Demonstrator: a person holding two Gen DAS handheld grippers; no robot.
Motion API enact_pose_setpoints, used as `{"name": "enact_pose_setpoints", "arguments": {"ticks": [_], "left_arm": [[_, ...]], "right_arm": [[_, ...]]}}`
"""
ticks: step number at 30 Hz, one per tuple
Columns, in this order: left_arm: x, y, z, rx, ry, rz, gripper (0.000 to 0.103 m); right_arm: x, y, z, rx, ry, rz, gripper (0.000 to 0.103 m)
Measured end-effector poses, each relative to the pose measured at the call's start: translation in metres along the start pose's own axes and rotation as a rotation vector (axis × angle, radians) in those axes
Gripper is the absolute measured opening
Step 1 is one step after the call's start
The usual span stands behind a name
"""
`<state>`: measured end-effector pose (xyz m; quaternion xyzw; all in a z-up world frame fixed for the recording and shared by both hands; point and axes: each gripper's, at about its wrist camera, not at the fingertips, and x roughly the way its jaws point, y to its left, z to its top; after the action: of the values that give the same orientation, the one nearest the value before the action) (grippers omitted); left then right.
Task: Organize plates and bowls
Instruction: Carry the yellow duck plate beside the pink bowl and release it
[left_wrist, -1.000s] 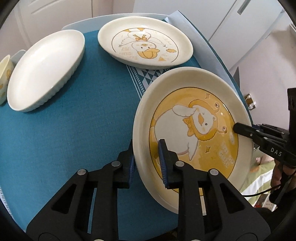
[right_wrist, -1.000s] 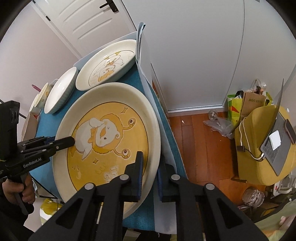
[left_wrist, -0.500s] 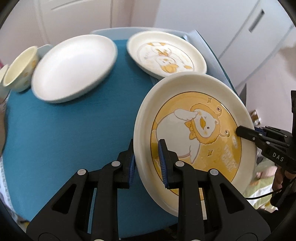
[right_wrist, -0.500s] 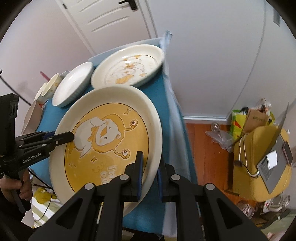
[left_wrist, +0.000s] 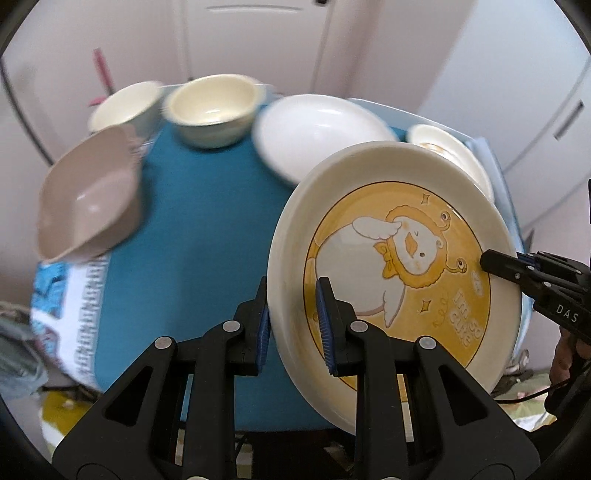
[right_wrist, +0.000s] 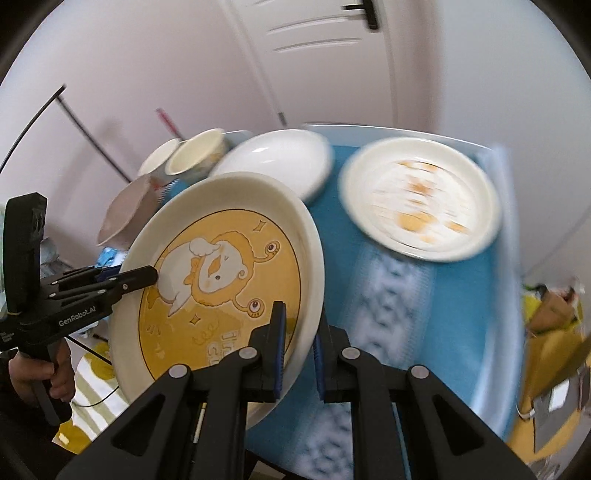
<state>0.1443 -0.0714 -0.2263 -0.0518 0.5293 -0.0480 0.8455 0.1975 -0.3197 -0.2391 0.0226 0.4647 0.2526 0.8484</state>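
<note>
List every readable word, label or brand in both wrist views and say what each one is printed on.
"DAS": white letters on the black right claw, seen from the left wrist.
"GenRobot.AI": white letters on the black left claw, seen from the right wrist.
Yellow lettering on the round cream plate with the yellow lion-duck picture: stylised and partly covered, not reliably readable.
Second cream plate with orange print: too blurred to read.

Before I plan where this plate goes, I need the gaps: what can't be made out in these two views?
- Far plate's print: smeared by motion blur in the right wrist view; in the left wrist view the held duck plate covers most of it.
- Table under the held plate: hidden by it in both views.
- Pale bowl at the far edge: blurred, its pattern unreadable.
- Tan bowl: blurred outline, left wrist view.
</note>
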Motion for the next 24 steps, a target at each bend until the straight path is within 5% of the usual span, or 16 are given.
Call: {"name": "enact_pose_setpoints", "arguments": {"ticks": [10,24], "left_arm": [[0.015,0.108,-0.010,-0.046,0.067,0.034,0.020],[0.034,0.153,-0.016,0.040,0.071,-0.009,0.020]], "right_arm": [[0.075,0.083,0.012,-0.008,0.080,0.035,0.013],[0.115,0.111,0.007,0.037,0.070,-0.018,0.013]]}}
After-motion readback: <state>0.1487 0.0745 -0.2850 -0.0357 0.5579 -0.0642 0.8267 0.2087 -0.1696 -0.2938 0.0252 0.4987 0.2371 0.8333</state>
